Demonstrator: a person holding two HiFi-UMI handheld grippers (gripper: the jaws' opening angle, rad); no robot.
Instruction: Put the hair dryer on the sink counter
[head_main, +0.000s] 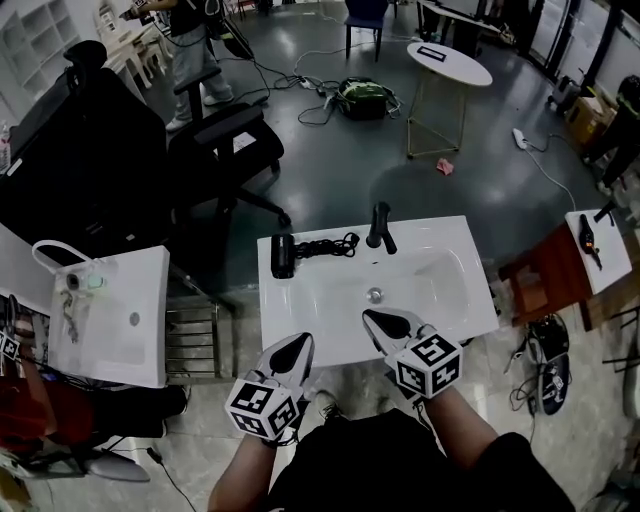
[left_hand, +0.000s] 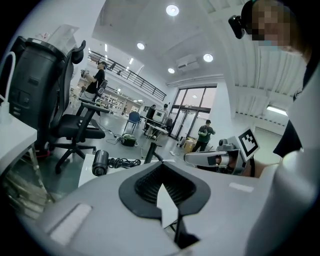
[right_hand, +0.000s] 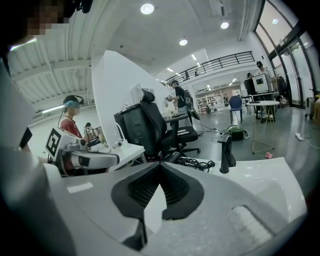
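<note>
Resting on glossy white counter (head_main: 285, 312) — cylindrical black hair dryer (head_main: 283, 255); both ribbed jaws closed.

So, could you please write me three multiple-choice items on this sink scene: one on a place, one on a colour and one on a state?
1. Where on the sink counter does the hair dryer lie?
A. front right corner
B. back left, to the left of the faucet
C. front left corner

2. What colour is the faucet?
A. black
B. gold
C. red

3. How does the right gripper stand?
A. shut on the hair dryer
B. wide open
C. shut and empty

Answers:
1 B: the head view shows the hair dryer along the counter's far edge, left of the faucet.
2 A: the faucet shows dark against the white counter in every view.
3 C: in the right gripper view the tips meet with nothing between them.
</note>
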